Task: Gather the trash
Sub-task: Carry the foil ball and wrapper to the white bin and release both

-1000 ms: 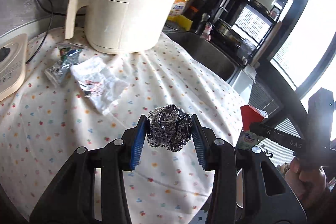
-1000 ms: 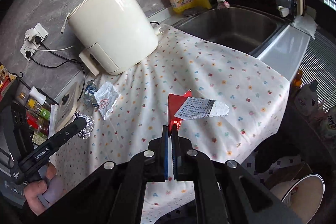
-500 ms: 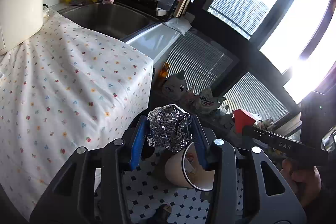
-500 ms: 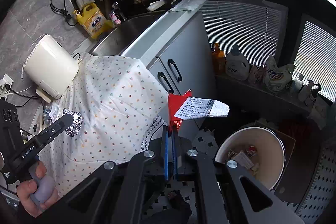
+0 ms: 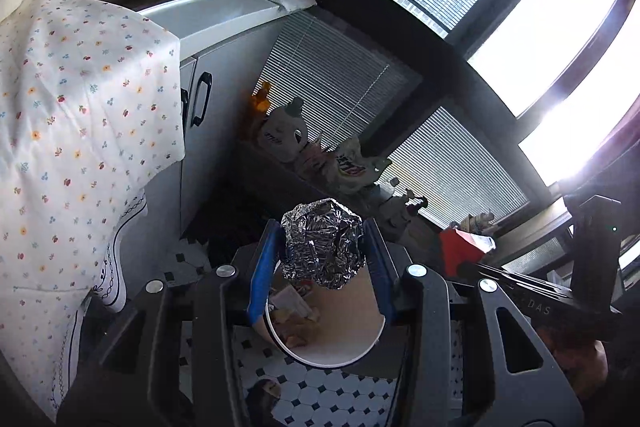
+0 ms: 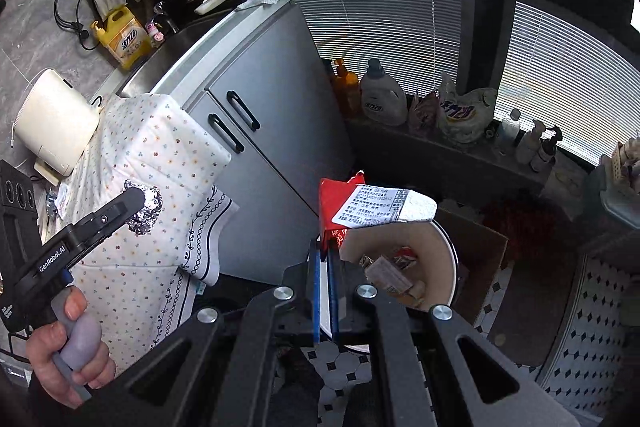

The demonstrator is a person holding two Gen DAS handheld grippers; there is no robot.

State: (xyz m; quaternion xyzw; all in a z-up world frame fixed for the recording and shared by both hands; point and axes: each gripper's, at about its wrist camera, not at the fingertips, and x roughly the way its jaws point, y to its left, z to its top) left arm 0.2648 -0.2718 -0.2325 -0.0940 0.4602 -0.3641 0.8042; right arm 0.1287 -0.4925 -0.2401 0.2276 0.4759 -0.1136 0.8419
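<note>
Left gripper [image 5: 323,251] lower centre of left view, jaws clamped on crumpled foil ball [image 5: 323,243], pads pressing both sides. Ball hangs over open bin [image 5: 332,357] on tiled floor [image 5: 340,395]; scraps visible inside bin. Right gripper [image 6: 325,259] lower centre of right view, jaws pinched tight on red wrapper [image 6: 334,211] with white printed label, just above bin rim [image 6: 450,255]. Flowered cloth [image 5: 80,107] drapes counter at left.
</note>
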